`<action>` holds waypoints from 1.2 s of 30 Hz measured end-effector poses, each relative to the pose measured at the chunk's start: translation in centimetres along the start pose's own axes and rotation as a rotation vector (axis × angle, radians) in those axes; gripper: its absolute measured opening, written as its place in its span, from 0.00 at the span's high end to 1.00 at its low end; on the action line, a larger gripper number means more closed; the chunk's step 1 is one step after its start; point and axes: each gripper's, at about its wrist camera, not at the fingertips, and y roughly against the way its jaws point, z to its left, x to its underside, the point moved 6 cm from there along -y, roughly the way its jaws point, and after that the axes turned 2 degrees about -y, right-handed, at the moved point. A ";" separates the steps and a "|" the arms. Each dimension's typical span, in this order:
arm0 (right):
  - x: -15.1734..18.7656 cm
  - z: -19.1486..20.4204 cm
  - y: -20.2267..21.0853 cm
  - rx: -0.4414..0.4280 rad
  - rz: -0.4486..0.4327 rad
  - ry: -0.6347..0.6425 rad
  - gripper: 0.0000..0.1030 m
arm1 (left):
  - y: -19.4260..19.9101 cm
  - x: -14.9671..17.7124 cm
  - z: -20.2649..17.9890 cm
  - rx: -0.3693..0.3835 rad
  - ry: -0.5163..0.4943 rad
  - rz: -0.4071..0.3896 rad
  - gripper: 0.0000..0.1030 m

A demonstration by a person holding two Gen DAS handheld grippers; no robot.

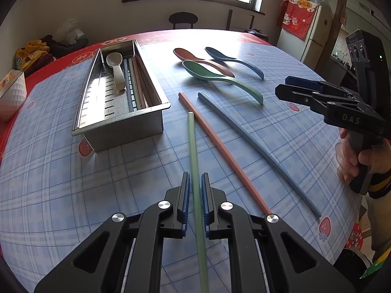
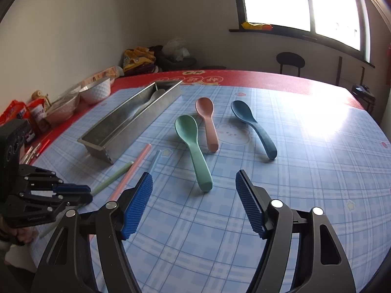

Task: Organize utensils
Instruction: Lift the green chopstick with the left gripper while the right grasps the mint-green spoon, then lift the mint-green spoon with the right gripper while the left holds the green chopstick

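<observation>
My left gripper (image 1: pixel 195 178) is shut on the green chopstick (image 1: pixel 193 146), which points toward the metal tray (image 1: pixel 117 119). In the tray lie a white spoon (image 1: pixel 116 70) and several chopsticks. A pink chopstick (image 1: pixel 224 153) and a blue chopstick (image 1: pixel 256 146) lie on the cloth to its right. Beyond them rest a pink spoon (image 2: pixel 206 117), a green spoon (image 2: pixel 193 141) and a blue spoon (image 2: pixel 254 127). My right gripper (image 2: pixel 194 174) is open, with the green spoon's handle end just ahead between its pads, untouched. From the right wrist view the left gripper (image 2: pixel 89 193) shows at the left.
A white bowl (image 2: pixel 96 90) and snack packets (image 2: pixel 17 112) crowd the table's left side. A hand (image 1: pixel 352 156) holds the right gripper (image 1: pixel 282 85) over the table's right edge. A fridge (image 1: pixel 315 36) and a chair (image 1: pixel 183 19) stand beyond the table.
</observation>
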 end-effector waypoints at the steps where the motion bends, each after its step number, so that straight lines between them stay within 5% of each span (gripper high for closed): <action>1: 0.0 0.1 -0.5 0.009 0.023 0.012 0.49 | 0.0 0.0 0.0 -0.002 0.001 -0.001 0.90; 10: -1.6 2.2 -3.5 0.125 0.106 0.194 0.69 | 0.0 0.1 2.2 0.152 0.153 -0.007 0.92; 22: -2.7 1.1 -7.9 0.216 0.185 0.246 0.85 | 0.0 0.2 1.9 0.146 0.146 -0.009 0.92; 27: -2.9 0.7 -7.9 0.175 0.184 0.195 0.87 | 0.1 0.2 2.1 0.142 0.143 -0.009 0.92; 36: -3.0 -2.2 -7.7 -0.024 0.215 -0.057 0.88 | 0.0 0.1 1.7 0.122 0.129 -0.008 0.92</action>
